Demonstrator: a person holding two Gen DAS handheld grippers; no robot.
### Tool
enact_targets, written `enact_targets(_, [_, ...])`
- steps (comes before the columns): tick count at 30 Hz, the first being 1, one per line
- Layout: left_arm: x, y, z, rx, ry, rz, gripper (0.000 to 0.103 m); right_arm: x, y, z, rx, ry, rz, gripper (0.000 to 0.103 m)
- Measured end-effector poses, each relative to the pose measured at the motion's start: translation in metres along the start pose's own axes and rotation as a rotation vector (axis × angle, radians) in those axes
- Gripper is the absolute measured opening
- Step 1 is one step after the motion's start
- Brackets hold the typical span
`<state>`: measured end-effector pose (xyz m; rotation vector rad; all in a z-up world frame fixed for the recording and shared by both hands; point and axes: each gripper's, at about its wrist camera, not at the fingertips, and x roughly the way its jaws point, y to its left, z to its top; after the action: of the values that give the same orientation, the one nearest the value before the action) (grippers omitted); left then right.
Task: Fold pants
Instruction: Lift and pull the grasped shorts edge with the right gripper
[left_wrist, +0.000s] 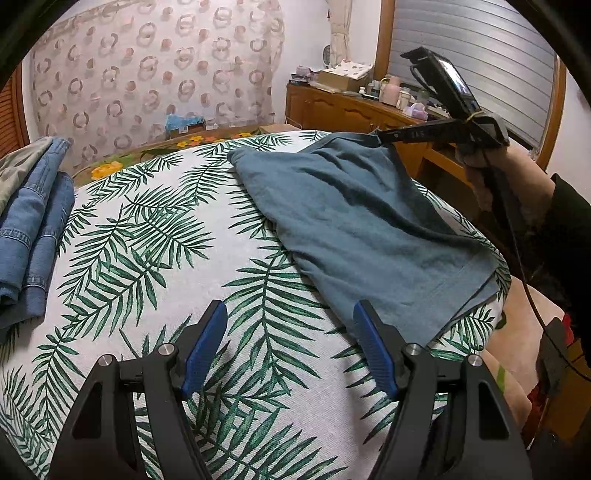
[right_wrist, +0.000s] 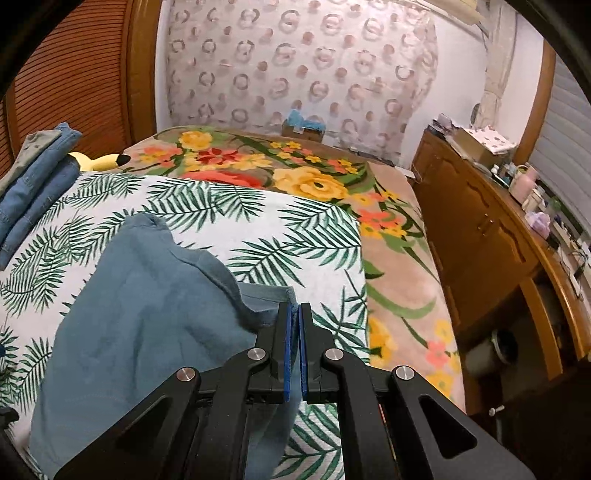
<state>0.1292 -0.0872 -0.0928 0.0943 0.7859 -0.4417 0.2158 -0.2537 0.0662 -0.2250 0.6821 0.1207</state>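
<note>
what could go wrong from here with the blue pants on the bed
1. The right gripper pinches only a thin edge of the teal-blue pants, so the fabric may slip out as it is pulled.
2. The left gripper is open and holds nothing, so the pants may drag across the leaf-print cover and bunch up.
3. The near hem lies at the cover's edge and may slide off.

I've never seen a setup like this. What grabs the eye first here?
The teal pants sprawled over the palm-leaf cloth, one corner pinched in the shut right gripper. The left gripper gapes open, empty, above the cloth, and folded jeans sit stacked at the far left.
</note>
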Motion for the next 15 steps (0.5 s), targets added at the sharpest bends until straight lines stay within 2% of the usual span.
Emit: enact_targets(15, [0.0,-0.004,0.0,0.001,0.002,-0.009,0.072,0.003,-0.016,-0.003,0.056,0.01,0.016,0.004])
